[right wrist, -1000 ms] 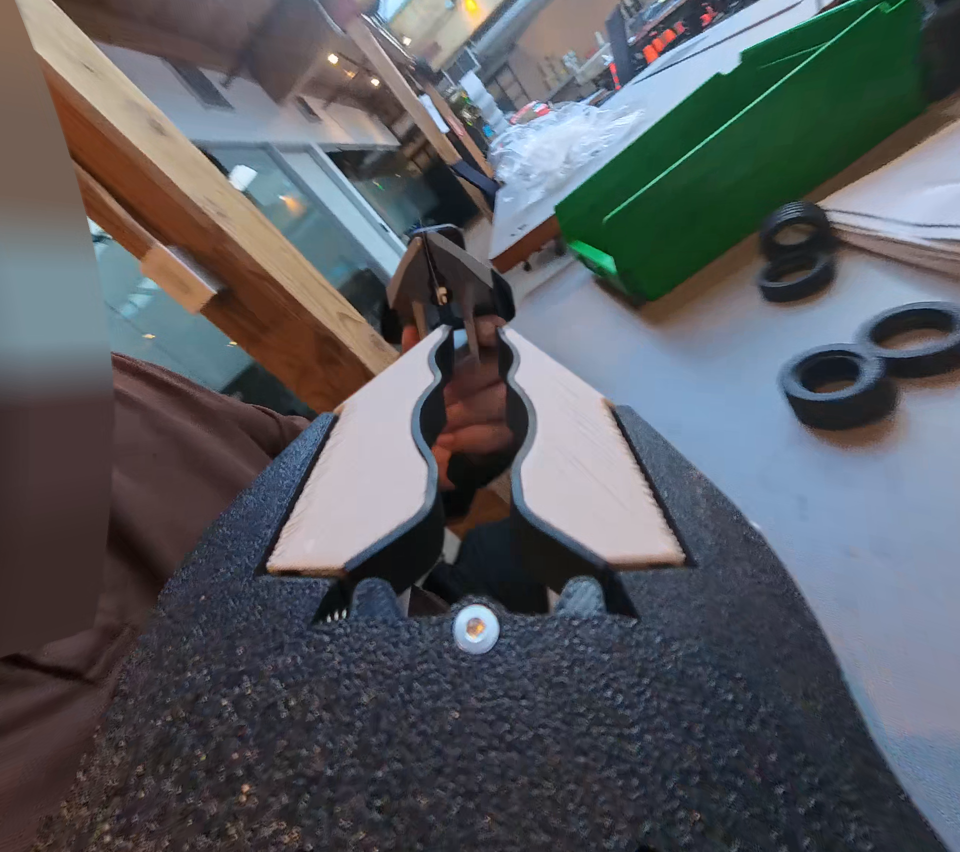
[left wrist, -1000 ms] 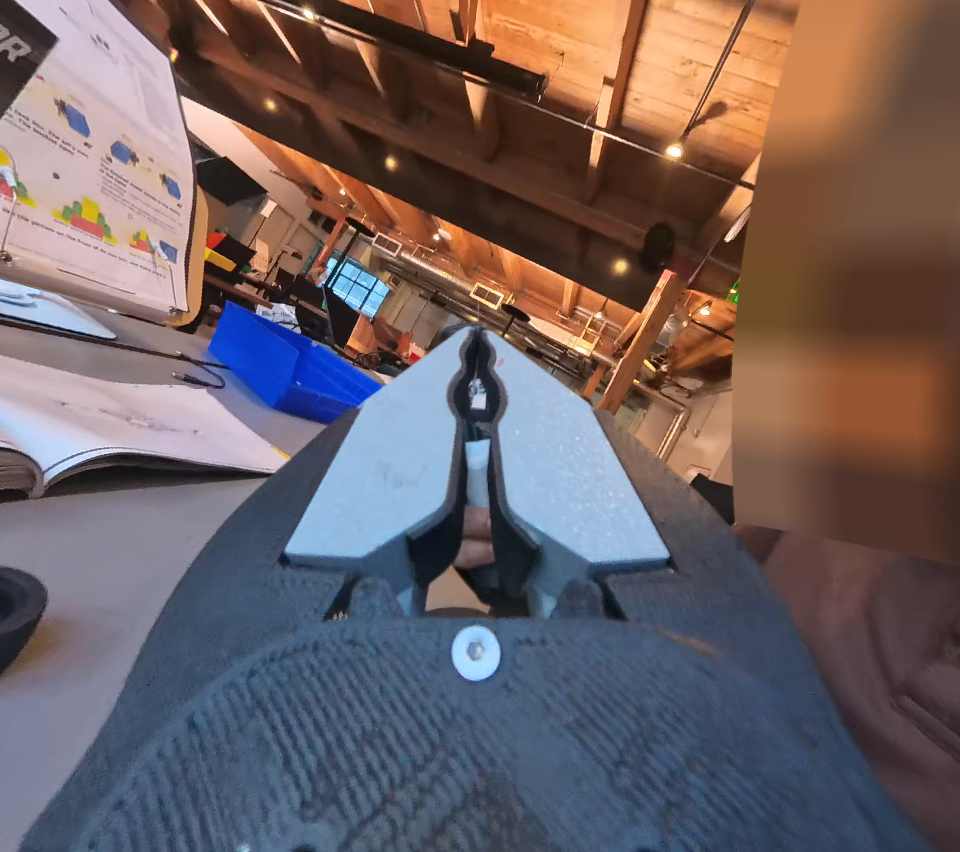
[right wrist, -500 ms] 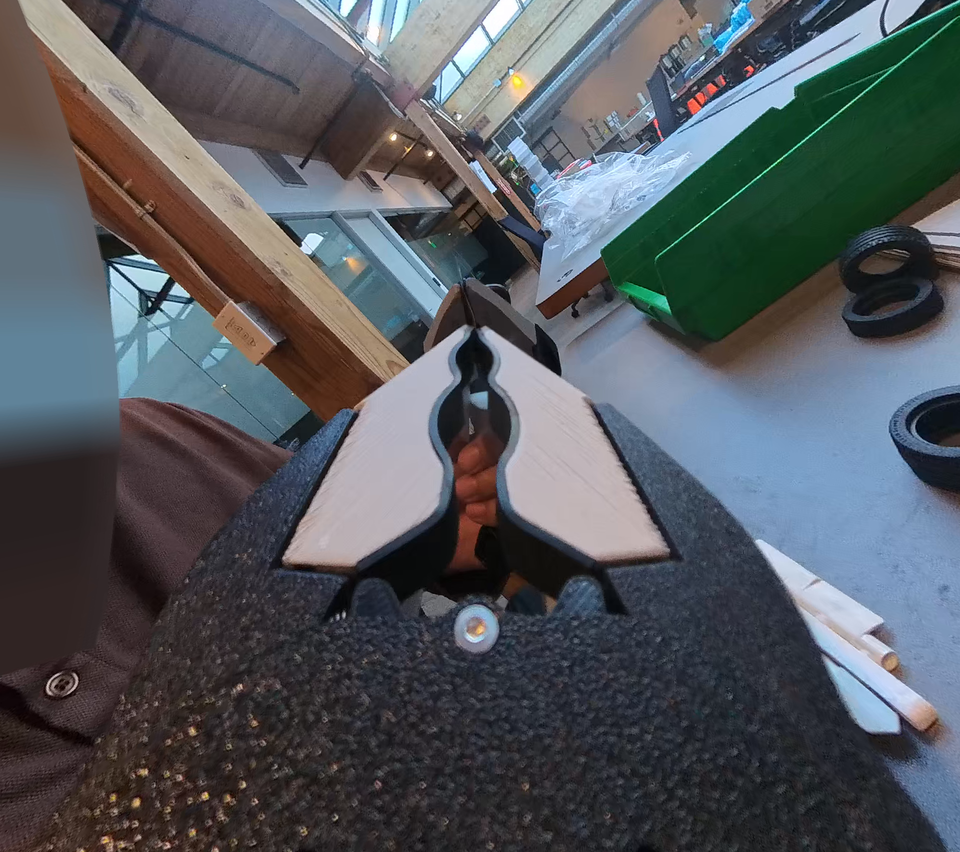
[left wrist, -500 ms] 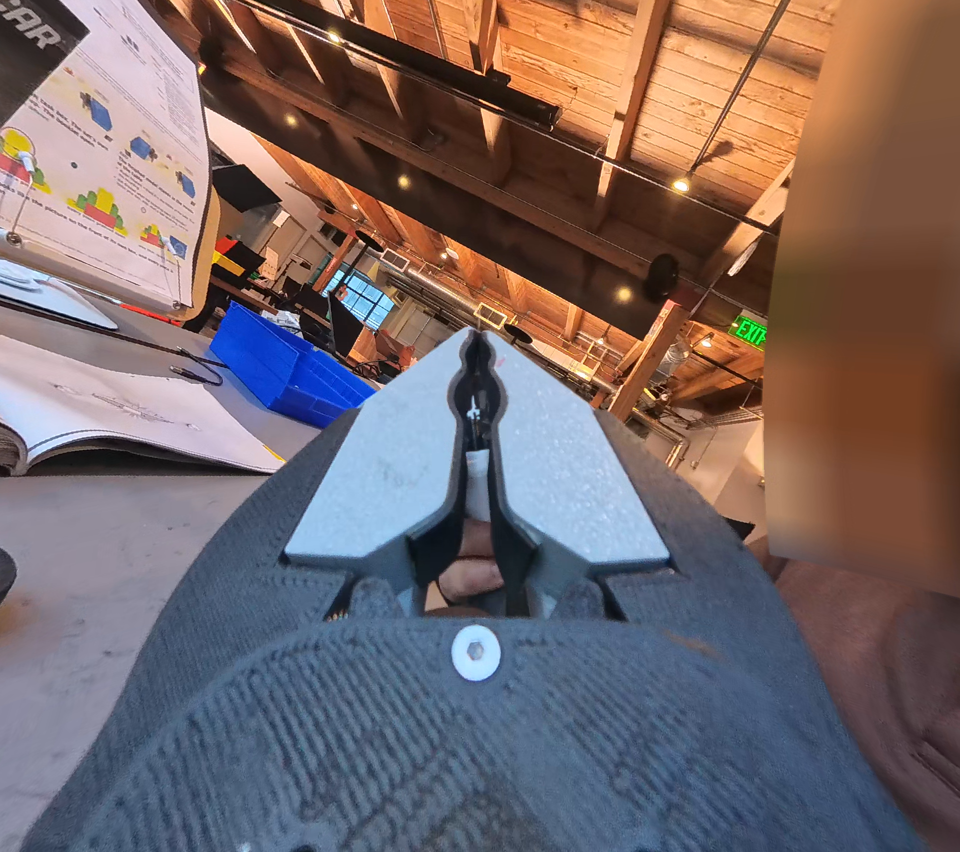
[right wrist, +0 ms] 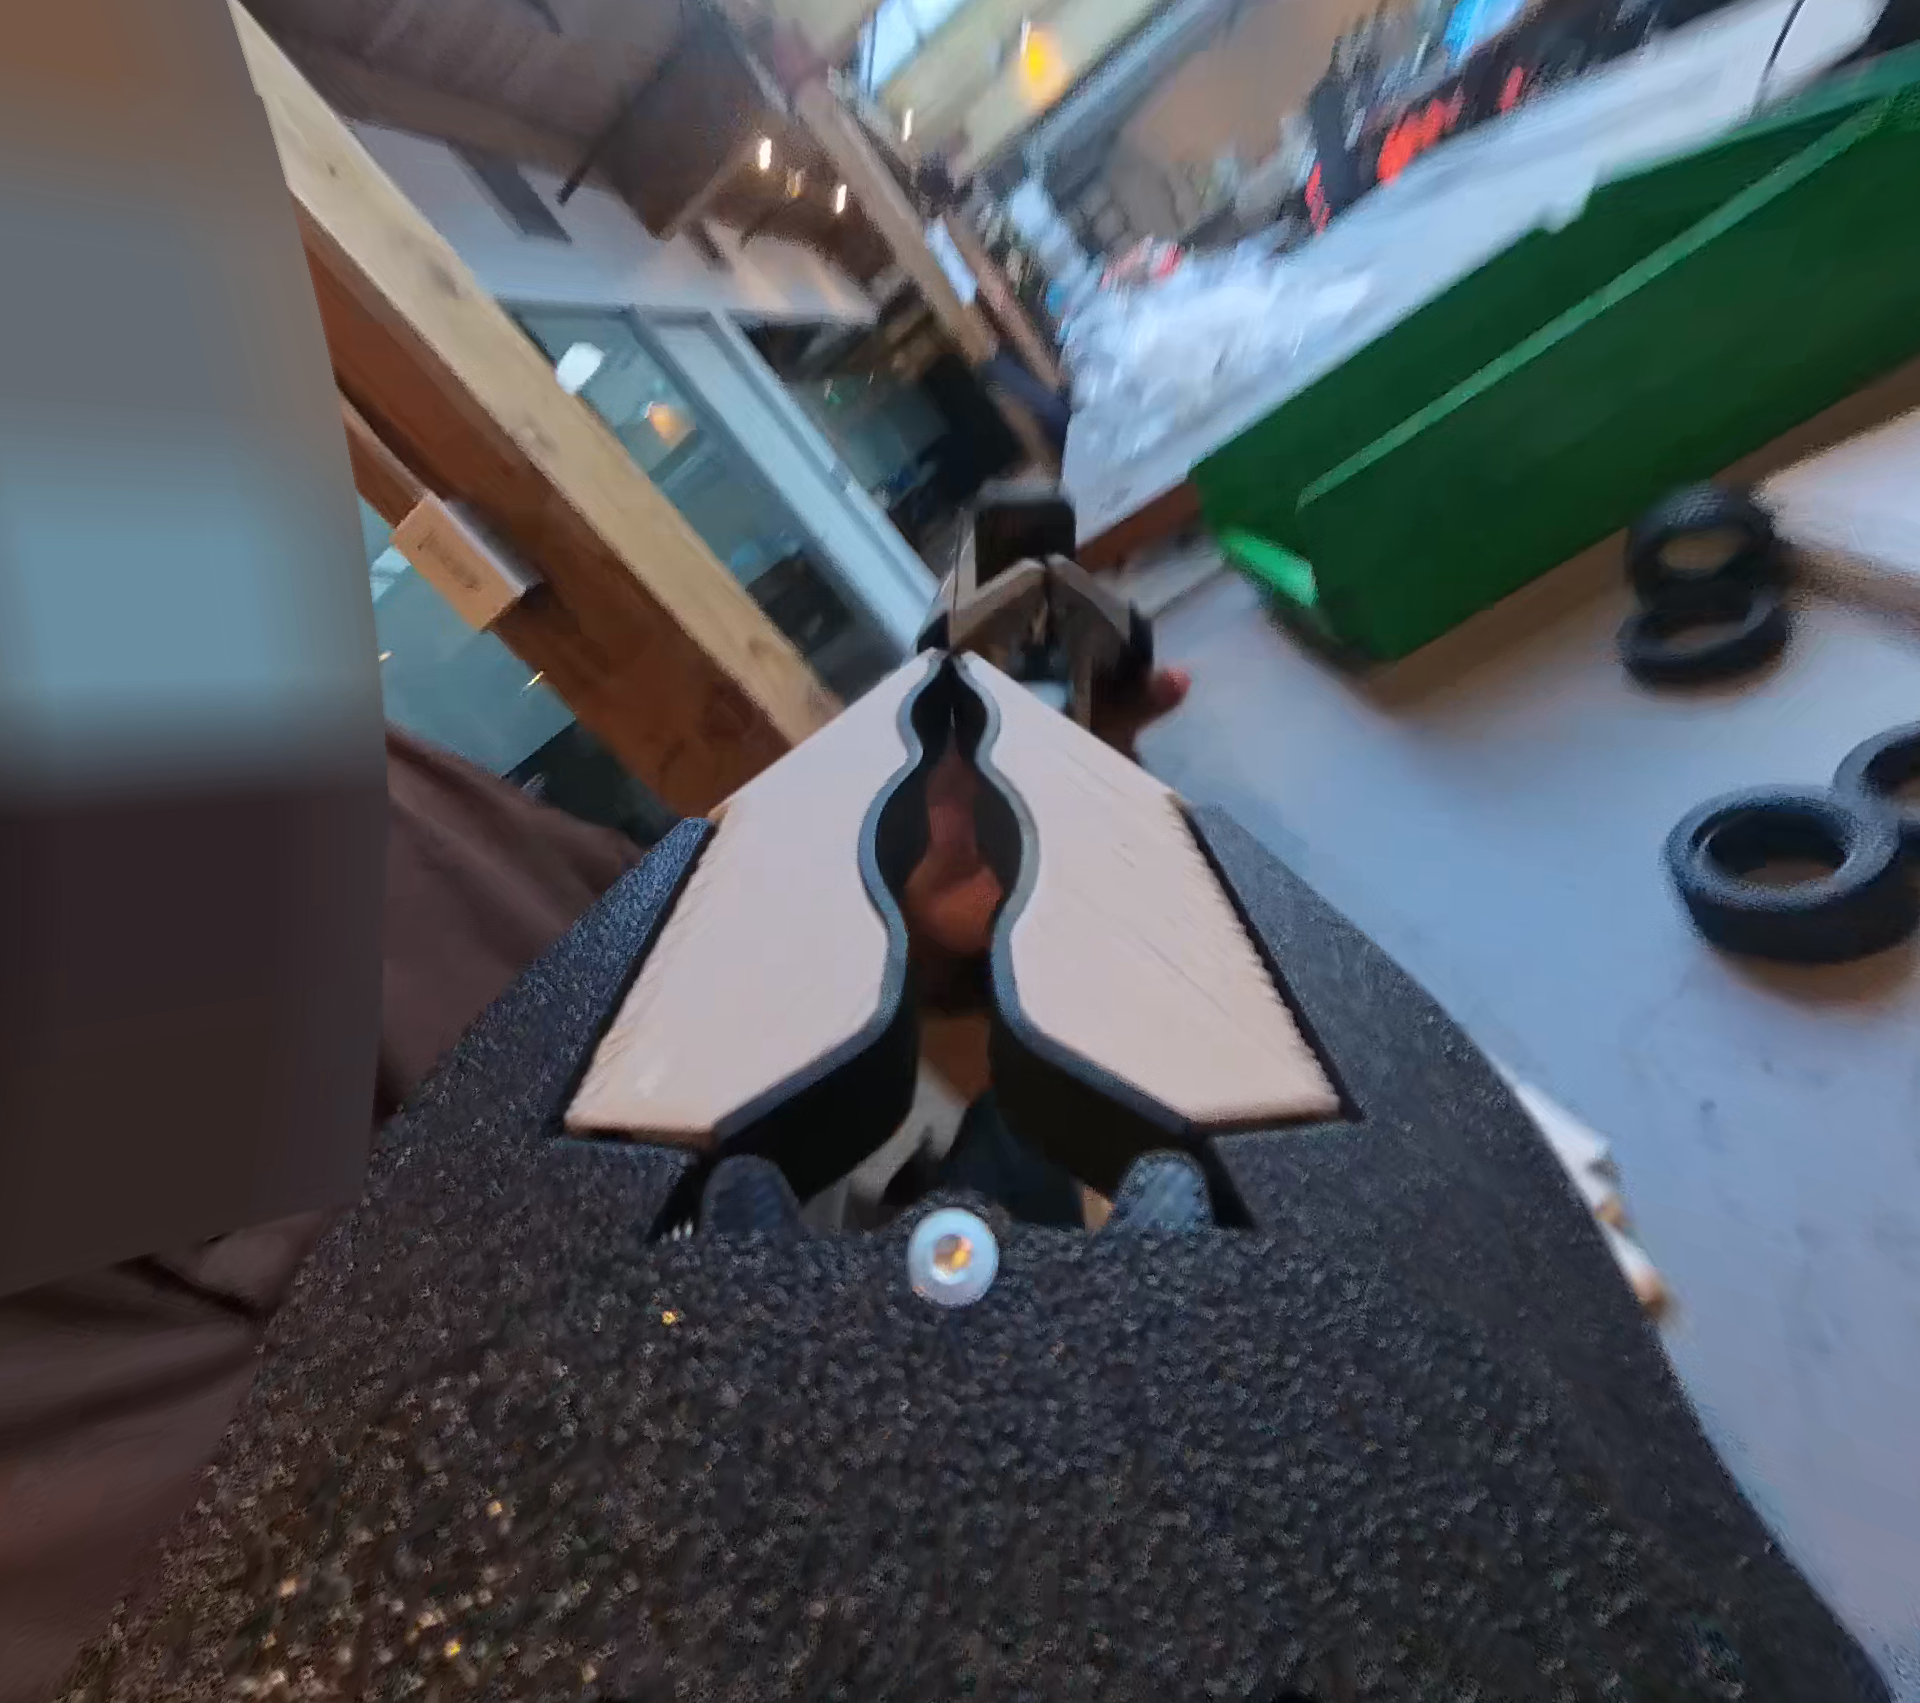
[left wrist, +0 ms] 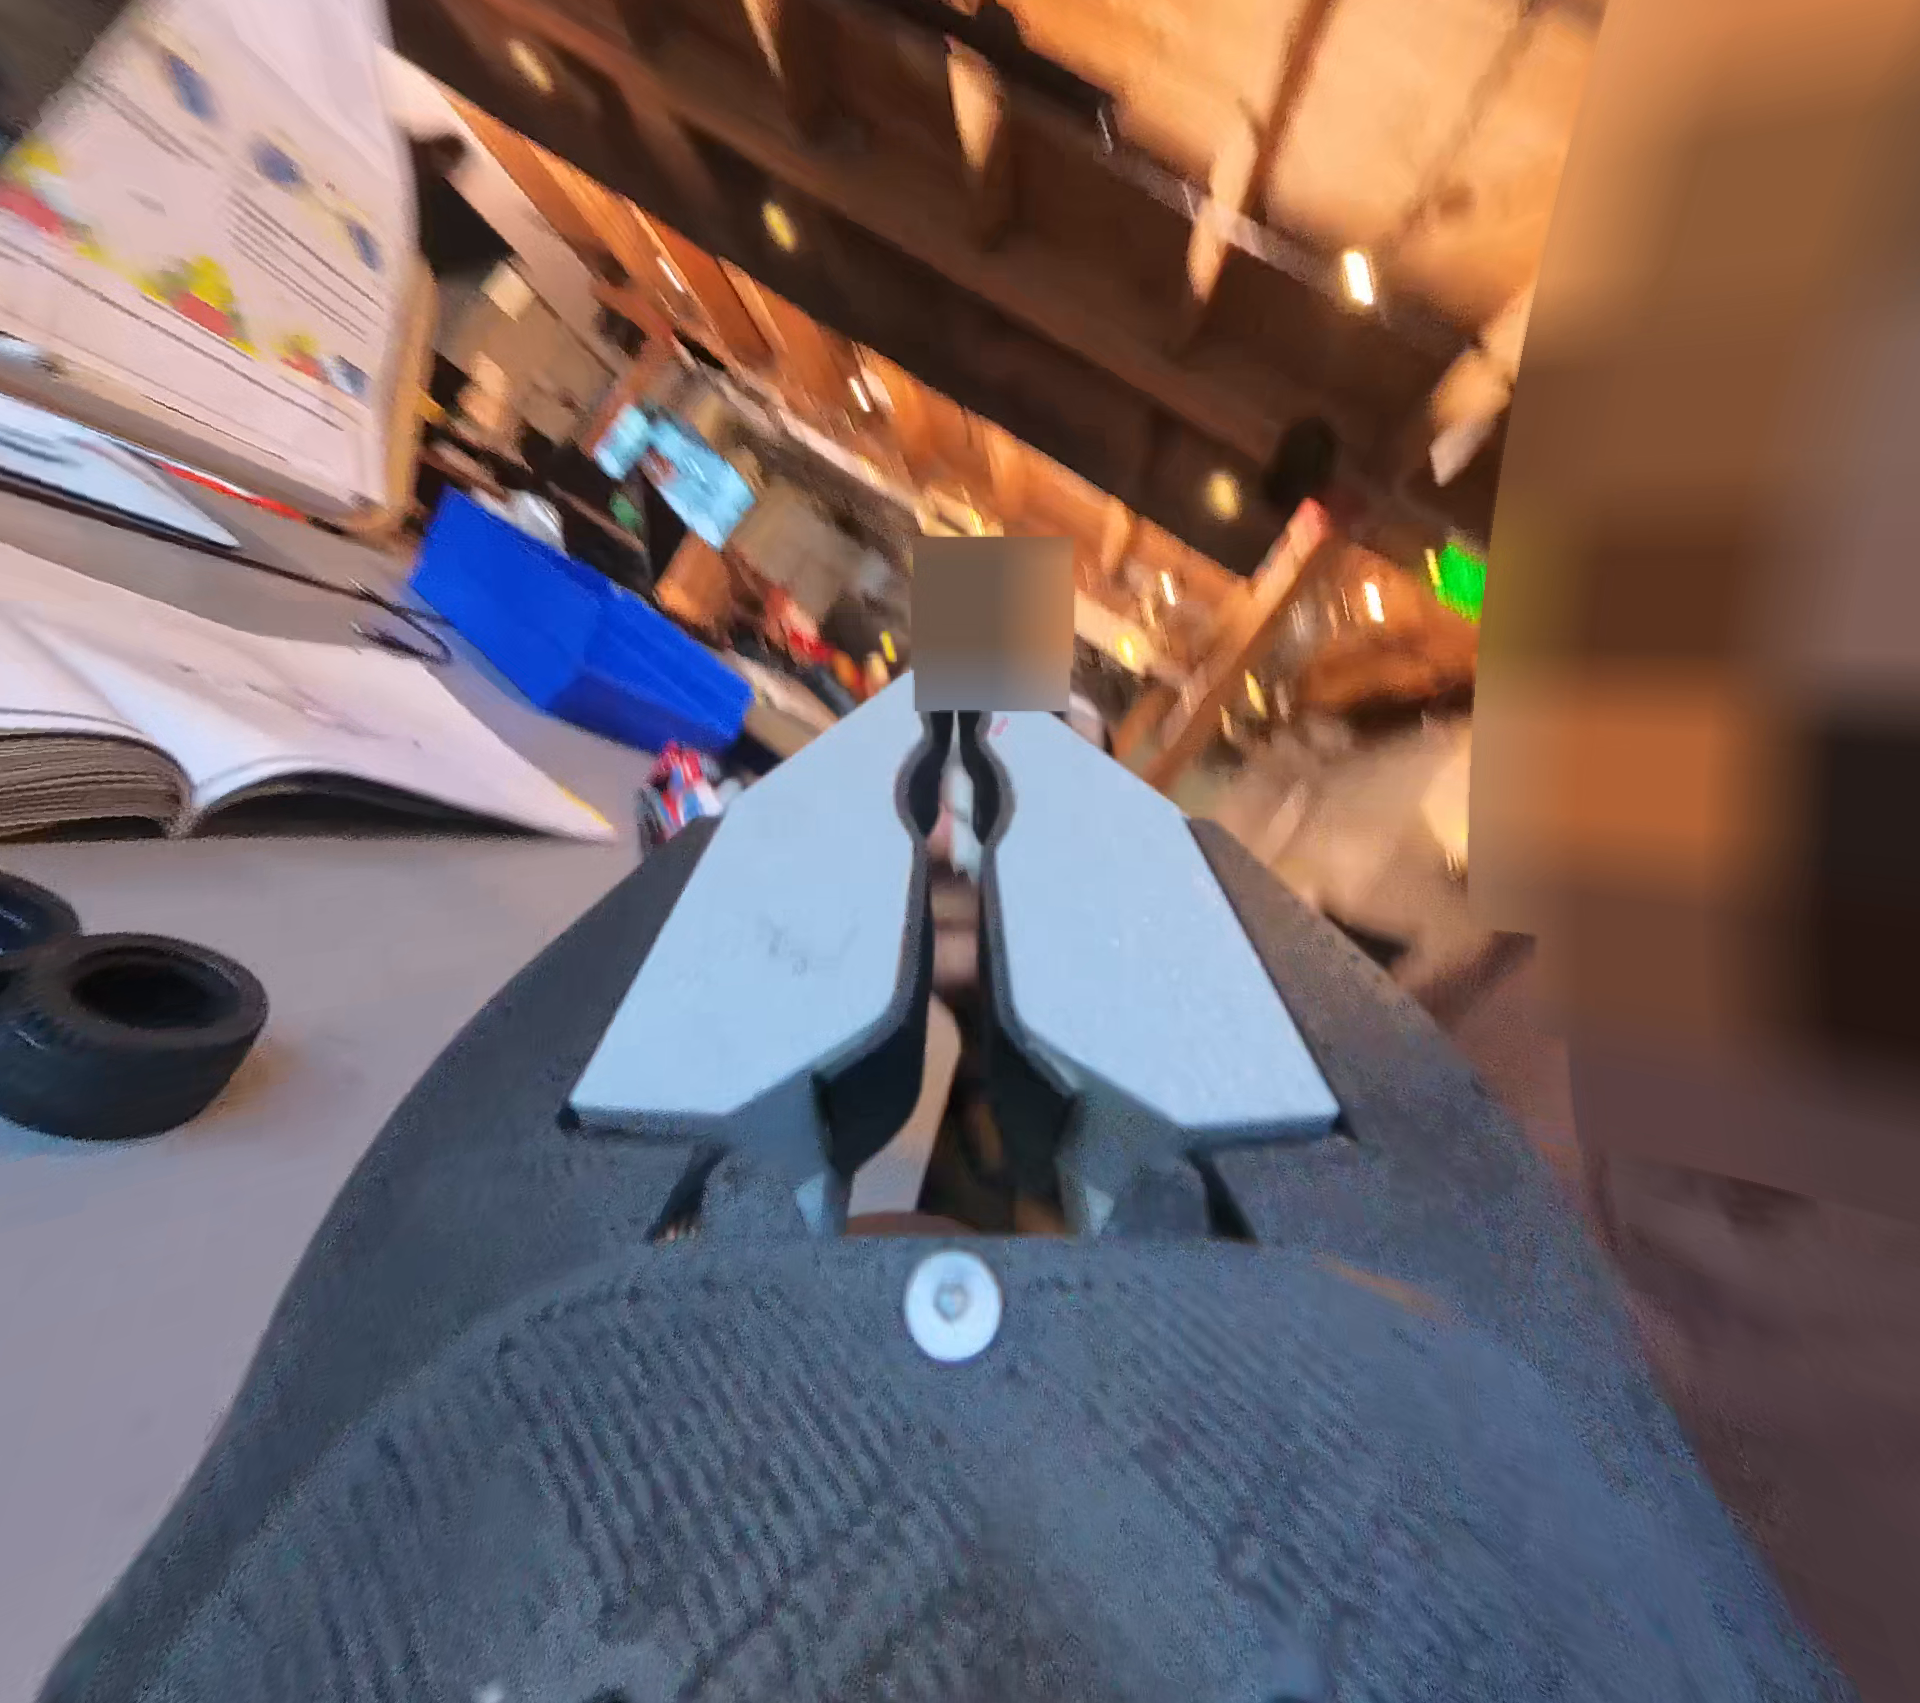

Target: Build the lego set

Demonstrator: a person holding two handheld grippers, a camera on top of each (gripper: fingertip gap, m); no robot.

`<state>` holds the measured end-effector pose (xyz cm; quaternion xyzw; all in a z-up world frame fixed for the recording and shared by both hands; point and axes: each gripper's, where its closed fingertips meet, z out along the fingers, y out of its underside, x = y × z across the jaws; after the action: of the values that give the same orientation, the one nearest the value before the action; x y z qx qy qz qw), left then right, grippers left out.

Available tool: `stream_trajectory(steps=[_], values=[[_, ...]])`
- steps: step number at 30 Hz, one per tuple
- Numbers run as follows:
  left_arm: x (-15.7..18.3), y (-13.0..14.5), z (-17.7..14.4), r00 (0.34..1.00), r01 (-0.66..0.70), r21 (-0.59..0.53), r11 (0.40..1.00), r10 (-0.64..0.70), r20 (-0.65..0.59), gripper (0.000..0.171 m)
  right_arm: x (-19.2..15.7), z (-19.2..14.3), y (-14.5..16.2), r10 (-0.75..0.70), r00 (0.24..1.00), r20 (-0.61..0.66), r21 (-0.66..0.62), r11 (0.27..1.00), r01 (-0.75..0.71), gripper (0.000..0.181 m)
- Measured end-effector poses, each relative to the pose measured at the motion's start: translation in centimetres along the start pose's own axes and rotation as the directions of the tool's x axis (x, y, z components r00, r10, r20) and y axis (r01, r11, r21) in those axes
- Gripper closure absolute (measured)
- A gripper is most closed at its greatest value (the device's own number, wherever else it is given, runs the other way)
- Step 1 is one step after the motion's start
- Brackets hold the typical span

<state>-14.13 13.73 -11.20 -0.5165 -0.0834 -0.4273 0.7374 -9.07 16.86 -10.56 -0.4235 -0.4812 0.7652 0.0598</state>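
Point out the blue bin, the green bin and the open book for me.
blue bin [left wrist: 582, 645], left wrist view, on its side wall.
green bin [right wrist: 1558, 448], right wrist view, on its front wall.
open book [left wrist: 260, 718], left wrist view, on its top page.

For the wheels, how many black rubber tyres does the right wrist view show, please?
4 tyres: two stacked by the green plastic bin, two nearer, one cropped; more may be hidden.
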Motion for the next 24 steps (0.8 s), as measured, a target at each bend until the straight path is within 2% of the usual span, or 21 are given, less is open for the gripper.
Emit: stream_trajectory(steps=[2,3,4,5,6,8,10,13,17,21,23,24], values=[[0.6,2.5,-1.7,0.993,-0.113,-0.261,0.959,0.099,-0.065,0.169,1.0,0.0,2.5,0.132,0.991,0.0,-0.179,0.975,-0.13,0.181],[-0.8,3.8,-2.9,0.98,-0.189,-0.395,0.899,0.2,-0.014,0.112,1.8,-0.2,4.2,0.186,0.982,-0.032,-0.285,0.94,-0.187,0.181],[-3.6,4.5,-4.5,0.935,-0.239,-0.516,0.822,0.339,0.108,0.105,2.9,-0.6,5.8,0.207,0.975,-0.082,-0.374,0.9,-0.223,0.181],[-5.2,5.5,-6.1,0.884,-0.279,-0.638,0.717,0.452,0.121,0.098,4.1,-1.0,7.2,0.201,0.969,-0.141,-0.447,0.861,-0.244,0.181],[-5.9,6.9,-7.3,0.864,-0.282,-0.728,0.625,0.495,0.09,0.108,5.3,-1.5,8.4,0.183,0.964,-0.194,-0.51,0.821,-0.259,0.181],[-6.6,9.1,-8.2,0.856,-0.256,-0.82,0.511,0.515,0.054,0.105,7.1,-1.7,9.9,0.142,0.955,-0.26,-0.597,0.754,-0.275,0.181],[-6.7,11.1,-8.1,0.85,-0.279,-0.86,0.427,0.526,-0.015,0.113,7.8,-1.4,11.2,0.153,0.949,-0.274,-0.664,0.684,-0.302,0.181],[-7.5,12.1,-7.8,0.781,-0.342,-0.889,0.304,0.619,-0.089,0.12,8.0,-0.8,12.8,0.177,0.946,-0.272,-0.742,0.587,-0.323,0.181],[-6.7,12.5,-7.0,0.729,-0.44,-0.863,0.247,0.66,-0.182,0.143,8.0,-0.4,13.4,0.188,0.947,-0.262,-0.783,0.532,-0.322,0.181],[-6.6,12.2,-6.6,0.615,-0.541,-0.83,0.137,0.738,-0.279,0.153,7.9,-0.2,13.4,0.256,0.934,-0.249,-0.773,0.528,-0.351,0.181],[-6.5,12.3,-6.4,0.609,-0.561,-0.817,0.133,0.735,-0.299,0.155,8.0,-0.3,13.6,0.268,0.931,-0.249,-0.775,0.521,-0.357,0.181],[-6.4,12.5,-6.5,0.634,-0.551,-0.821,0.15,0.715,-0.295,0.155,8.1,-0.4,13.7,0.265,0.932,-0.249,-0.777,0.519,-0.355,0.181]])
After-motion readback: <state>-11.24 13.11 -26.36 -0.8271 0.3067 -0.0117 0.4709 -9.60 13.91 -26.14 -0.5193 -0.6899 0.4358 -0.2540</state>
